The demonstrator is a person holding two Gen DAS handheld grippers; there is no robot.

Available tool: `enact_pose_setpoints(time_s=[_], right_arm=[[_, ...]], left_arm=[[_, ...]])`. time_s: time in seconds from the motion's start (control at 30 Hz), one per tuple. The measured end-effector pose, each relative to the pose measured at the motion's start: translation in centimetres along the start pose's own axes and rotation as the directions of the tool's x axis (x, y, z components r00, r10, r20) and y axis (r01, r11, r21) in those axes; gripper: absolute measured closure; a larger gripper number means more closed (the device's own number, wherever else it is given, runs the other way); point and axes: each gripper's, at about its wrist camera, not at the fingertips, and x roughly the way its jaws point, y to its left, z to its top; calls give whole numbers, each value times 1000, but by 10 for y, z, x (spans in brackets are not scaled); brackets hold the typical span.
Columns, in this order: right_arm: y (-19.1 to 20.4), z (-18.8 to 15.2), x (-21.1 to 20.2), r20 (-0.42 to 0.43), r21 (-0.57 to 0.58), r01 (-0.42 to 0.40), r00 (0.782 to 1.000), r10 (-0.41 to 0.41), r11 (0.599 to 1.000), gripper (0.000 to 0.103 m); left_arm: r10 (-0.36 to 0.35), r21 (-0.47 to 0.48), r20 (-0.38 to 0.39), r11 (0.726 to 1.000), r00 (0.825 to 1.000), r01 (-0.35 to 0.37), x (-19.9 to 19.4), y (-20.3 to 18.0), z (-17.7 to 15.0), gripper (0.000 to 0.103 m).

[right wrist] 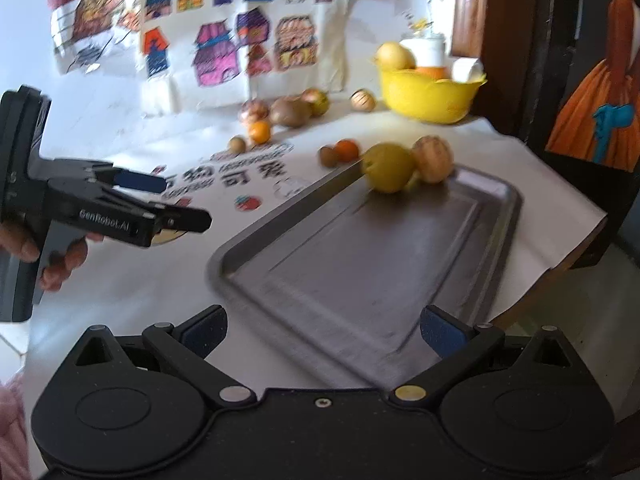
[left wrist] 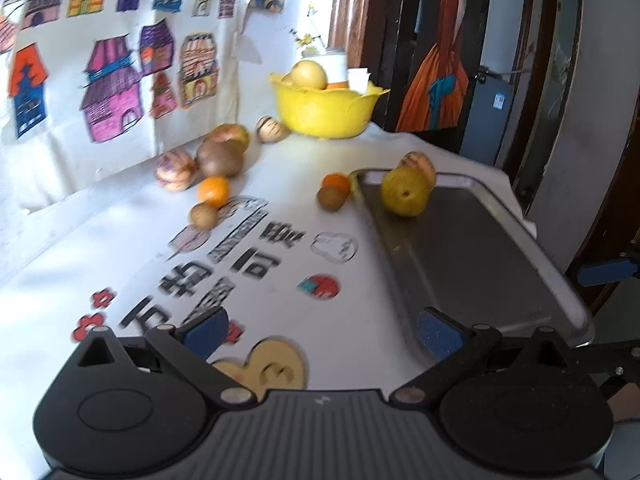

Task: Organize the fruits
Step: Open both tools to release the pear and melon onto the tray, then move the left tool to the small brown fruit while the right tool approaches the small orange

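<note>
Both views were motion-blurred, so the printed characters on the white table cover (left wrist: 120,240) couldn't be read and the striped fruits were hard to identify. Yellow bowl (left wrist: 326,110) at the far end hid most of its contents: only a pale round fruit, something orange and a white cup edge showed above the rim. Metal tray (right wrist: 360,280) was cut off by the right gripper (right wrist: 322,338) body in the near corner. Left gripper (left wrist: 320,332) was spread wide, nothing between the fingers; right gripper likewise spread and empty (hovering over the tray's near end). Pear (right wrist: 388,168) and a striped tan fruit (right wrist: 433,159) sat touching in the tray's far corner. Orange (left wrist: 214,191), kiwis and other fruit lay loose on the cover near a drawing of coloured houses (left wrist: 120,76). Dark door frame at right.
</note>
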Motion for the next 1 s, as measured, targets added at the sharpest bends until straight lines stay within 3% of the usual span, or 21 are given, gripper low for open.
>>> enact_pose_setpoints(time_s=[0.47,0.73,1.0], right_arm=[[67,17,27,-97,-140,-142,987,129,980,1],[72,50,51,-72,-170,-128,990,118,977,1],[62,86,79,5,-199,-47,999,49,979,1]], left_arm=[[69,-33,-38,997,997,-70,-28,60,-20,0],[111,-43,-33,993,993,-112,-30,90,-17,0],[142,-73,10,987,990,-141,-16,109,10,0]])
